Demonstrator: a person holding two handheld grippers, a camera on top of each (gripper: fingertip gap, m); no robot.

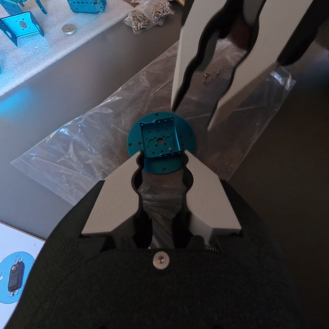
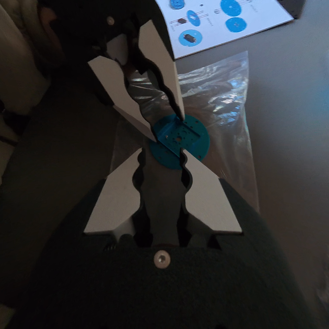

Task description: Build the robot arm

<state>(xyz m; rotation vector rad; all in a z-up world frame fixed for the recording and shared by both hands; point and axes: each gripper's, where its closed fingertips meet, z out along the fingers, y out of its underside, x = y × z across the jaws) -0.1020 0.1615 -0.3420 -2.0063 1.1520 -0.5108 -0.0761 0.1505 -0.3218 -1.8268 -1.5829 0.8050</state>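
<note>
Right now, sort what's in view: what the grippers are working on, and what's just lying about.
At the grippers:
left gripper, closed on blue square bracket
blue round plate beneath
right gripper, open alongside

Lying about:
clear plastic bag
screw packets
spare blue brackets
silver disc
instruction sheet

Left gripper (image 1: 162, 151) sits with both fingertips against the near side of the blue square bracket (image 1: 160, 140), which rests on a blue round plate (image 1: 187, 131) atop a clear plastic bag (image 1: 74, 151). Right gripper (image 1: 192, 119) hangs just beyond the plate's far edge, jaws parted, nothing between them.
</note>
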